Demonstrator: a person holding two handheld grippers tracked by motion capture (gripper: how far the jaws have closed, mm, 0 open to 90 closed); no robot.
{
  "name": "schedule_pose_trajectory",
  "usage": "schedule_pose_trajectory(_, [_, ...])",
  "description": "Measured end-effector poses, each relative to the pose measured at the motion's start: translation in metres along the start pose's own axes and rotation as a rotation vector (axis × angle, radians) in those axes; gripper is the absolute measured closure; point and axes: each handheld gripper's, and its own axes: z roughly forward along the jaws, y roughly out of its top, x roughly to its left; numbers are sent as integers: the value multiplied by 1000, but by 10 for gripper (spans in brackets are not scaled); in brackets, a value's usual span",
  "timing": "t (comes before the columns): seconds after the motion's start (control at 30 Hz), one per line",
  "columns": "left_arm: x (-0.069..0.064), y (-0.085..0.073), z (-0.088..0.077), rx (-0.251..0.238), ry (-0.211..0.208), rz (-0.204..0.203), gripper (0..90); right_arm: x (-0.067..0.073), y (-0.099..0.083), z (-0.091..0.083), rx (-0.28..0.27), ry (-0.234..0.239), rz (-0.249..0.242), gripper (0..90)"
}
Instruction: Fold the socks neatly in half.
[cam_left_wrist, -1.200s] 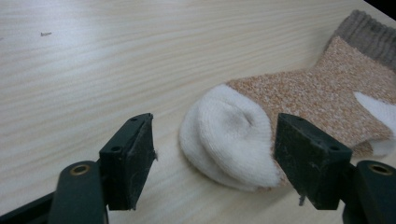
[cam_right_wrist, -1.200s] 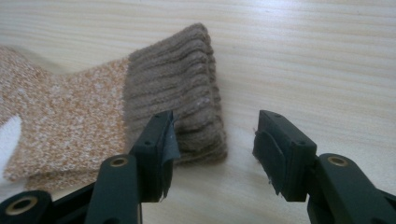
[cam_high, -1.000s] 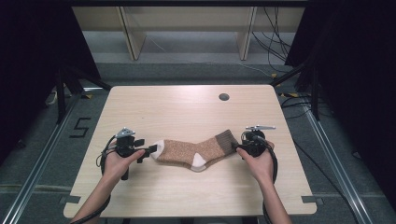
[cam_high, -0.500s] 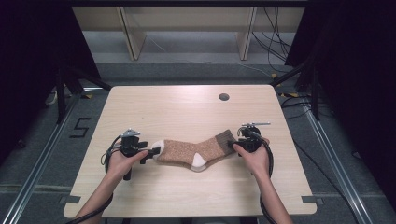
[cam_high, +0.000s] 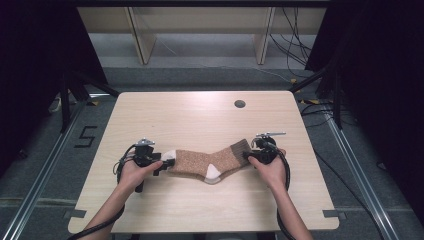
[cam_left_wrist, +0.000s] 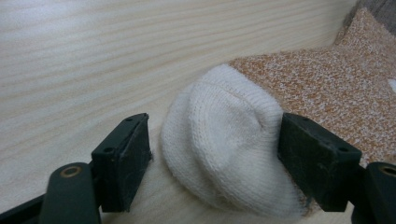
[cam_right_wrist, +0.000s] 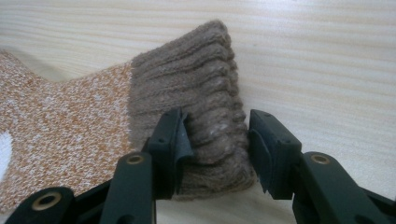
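While I watch from the high view, both of my hands sit near the table's front edge with one sock stretched between them.

Sock (cam_high: 207, 162): lies flat on the table (cam_high: 200, 120), lengthwise left to right, nearer the front edge than the back; speckled orange-brown body, white toe toward the left edge, brown ribbed cuff toward the right edge, white heel patch pointing at the front edge.

Left gripper (cam_left_wrist: 215, 149): jaws stand wide, one on each side of the white toe (cam_left_wrist: 224, 140). In the left gripper view the far jaw sits right against the toe fabric; the near jaw has a sliver of bare wood between it and the toe. I read no squeeze on the knit here.

Right gripper (cam_right_wrist: 212, 140): jaws have just been closing, with the cuff (cam_right_wrist: 196, 93) between them. In the right gripper view both pads (cam_right_wrist: 180, 140) press into the ribbed knit, which bunches and bulges between them; I read that as a hold on the cuff's end.

Left hand (cam_high: 134, 172): wrapped round its gripper at the toe end.

Right hand (cam_high: 270, 167): wrapped round its gripper at the cuff end.

Table hole (cam_high: 240, 104): small dark round hole near the back edge, well apart from the sock.
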Motion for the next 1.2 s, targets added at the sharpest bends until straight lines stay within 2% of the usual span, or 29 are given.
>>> schedule_pose_trajectory(0.07, [-3, 1, -2, -1, 3, 5, 259, 1, 1, 1, 7, 4, 42, 563])
schedule_pose_trajectory(0.13, [-6, 2, -4, 4, 7, 26, 257, 0, 1, 0, 16, -6, 27, 563])
schedule_pose_trajectory(0.2, [-7, 1, -1, 17, 6, 26, 254, 0, 1, 2, -12, -19, 12, 563])
schedule_pose_trajectory(0.23, [-7, 0, 0, 25, 5, 31, 252, 2, 1, 0, 17, -5, 31, 563])
schedule_pose_trajectory(0.27, [-7, 0, 0, 25, 5, 31, 248, 3, 1, 0, 22, 1, 40, 563])
schedule_pose_trajectory(0.3, [-8, 0, 2, 20, 9, 28, 246, 3, 0, 0, 18, 13, 55, 563])
schedule_pose_trajectory(0.37, [-7, 0, 2, 24, 8, 30, 251, 2, -1, 2, 7, -3, 56, 563])
schedule_pose_trajectory(0.4, [-7, 0, 2, 24, 8, 30, 257, 2, -1, 1, 7, 17, 63, 563])
schedule_pose_trajectory(0.43, [-8, 0, 2, 25, 8, 41, 278, 0, -1, 1, 10, 13, 50, 564])
schedule_pose_trajectory(0.47, [-8, 0, 2, 25, 8, 41, 293, 1, -1, 1, 10, 15, 59, 567])
schedule_pose_trajectory(0.5, [-9, 0, 2, 26, 17, 45, 331, 0, -2, 2, -7, -7, 34, 569])
schedule_pose_trajectory(0.53, [-9, 1, 1, 38, 8, 41, 362, -2, -2, 3, -20, 8, 18, 570])
schedule_pose_trajectory(0.57, [-9, 1, 1, 38, 8, 41, 392, 0, -3, 2, -13, -13, 37, 571])
schedule_pose_trajectory(0.6, [-10, 2, 1, 50, -8, -23, 479, -3, -4, 4, -22, -1, 17, 571])
schedule_pose_trajectory(0.63, [-10, 2, 1, 52, -32, -63, 554, -2, -4, 3, -24, 24, 43, 571])
schedule_pose_trajectory(0.67, [-10, 2, 1, 52, -32, -63, 594, -2, -4, 3, -24, 24, 43, 571])
schedule_pose_trajectory(0.7, [-12, 3, 1, 67, -22, -82, 613, 0, -5, 1, -12, 7, 70, 571])
schedule_pose_trajectory(0.73, [-13, 3, 1, 71, -17, -91, 621, -2, -6, 1, -25, 23, 54, 571])
schedule_pose_trajectory(0.8, [-14, 4, 1, 76, -16, -96, 642, -3, -6, 2, -26, 35, 47, 571])
schedule_pose_trajectory(0.83, [-15, 6, 1, 86, -12, -94, 650, -4, -6, 3, -37, 32, 29, 571])
schedule_pose_trajectory(0.93, [-15, 9, -2, 90, -24, -105, 663, -3, -6, 2, -34, 36, 39, 571])
schedule_pose_trajectory(0.97, [-15, 10, -2, 85, -26, -111, 663, -2, -6, 2, -31, 36, 47, 571])
schedule_pose_trajectory(1.0, [-14, 11, -4, 78, -34, -108, 664, -3, -6, 3, -31, 19, 35, 571])
schedule_pose_trajectory(1.03, [-14, 12, -5, 69, -37, -110, 664, -4, -6, 3, -41, 22, 13, 571])
schedule_pose_trajectory(1.07, [-14, 13, -7, 61, -41, -117, 663, -2, -6, 2, -42, 7, 18, 571])
schedule_pose_trajectory(1.1, [-14, 14, -8, 51, -44, -124, 662, -2, -6, 3, -39, 13, 13, 571])
schedule_pose_trajectory(1.13, [-14, 14, -8, 51, -44, -124, 660, -1, -6, 2, -37, 8, 16, 571])
schedule_pose_trajectory(1.17, [-14, 19, -12, 24, -57, -132, 659, 4, -8, 1, -44, 11, 58, 571])
schedule_pose_trajectory(1.2, [-14, 19, -12, 24, -57, -132, 658, 2, -8, 0, -40, 2, 12, 571])
